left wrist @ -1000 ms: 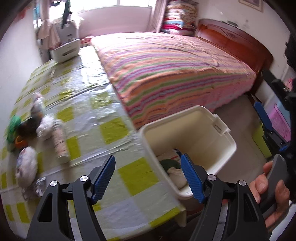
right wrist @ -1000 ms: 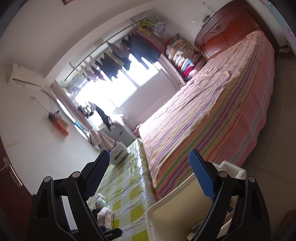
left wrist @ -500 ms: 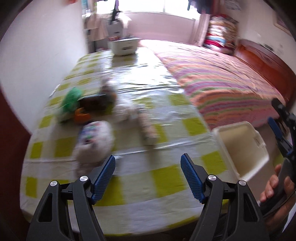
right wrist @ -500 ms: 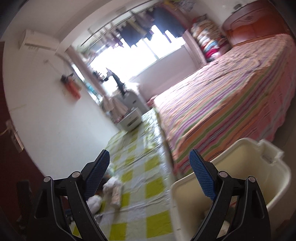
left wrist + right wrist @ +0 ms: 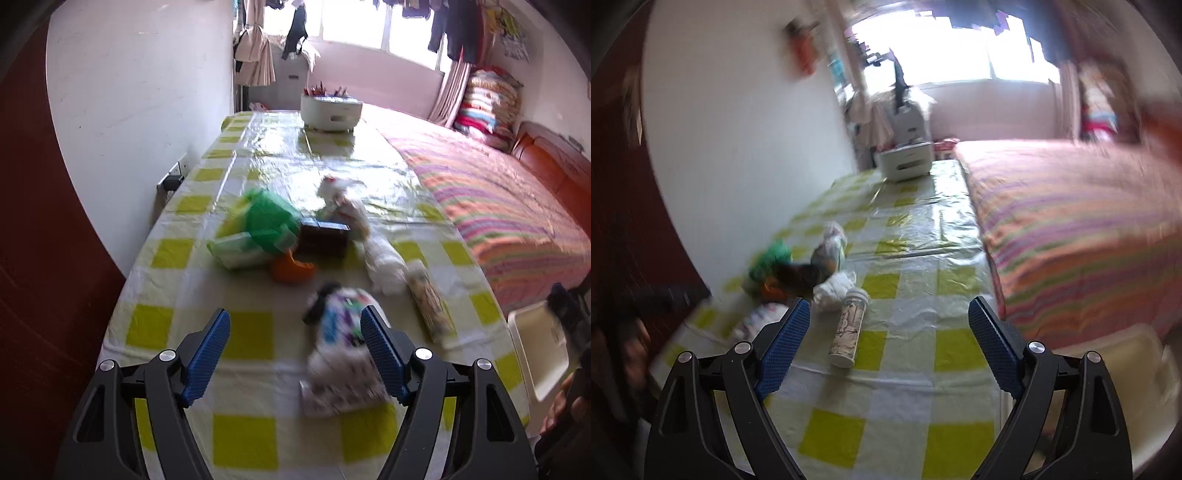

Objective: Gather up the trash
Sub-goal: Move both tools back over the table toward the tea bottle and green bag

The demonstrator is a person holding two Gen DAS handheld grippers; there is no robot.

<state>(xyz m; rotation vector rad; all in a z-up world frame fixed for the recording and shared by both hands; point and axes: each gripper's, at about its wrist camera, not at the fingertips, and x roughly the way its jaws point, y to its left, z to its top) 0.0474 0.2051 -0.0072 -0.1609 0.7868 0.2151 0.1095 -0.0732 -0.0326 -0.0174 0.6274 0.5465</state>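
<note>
Trash lies on the yellow-checked table (image 5: 251, 332): a crumpled printed wrapper (image 5: 343, 350), a cylindrical tube (image 5: 428, 306), white crumpled paper (image 5: 384, 266), an orange piece (image 5: 291, 271), a dark box (image 5: 323, 240) and a green bag (image 5: 269, 221). My left gripper (image 5: 295, 350) is open and empty just above the table, with the wrapper against its right finger. My right gripper (image 5: 888, 347) is open and empty; the tube (image 5: 849, 332) lies between and beyond its fingers. The cream bin (image 5: 539, 350) sits at the table's right edge and shows in the right wrist view (image 5: 1126, 354).
A striped bed (image 5: 509, 221) runs along the table's right side. A white tub (image 5: 330, 110) stands at the table's far end. A white wall (image 5: 129, 110) with a socket (image 5: 171, 179) borders the left. A dark red door (image 5: 44, 258) is at near left.
My left gripper swung left from the bin to the trash pile and moved close to the wrapper. My right gripper tilted down from the room toward the table and the tube.
</note>
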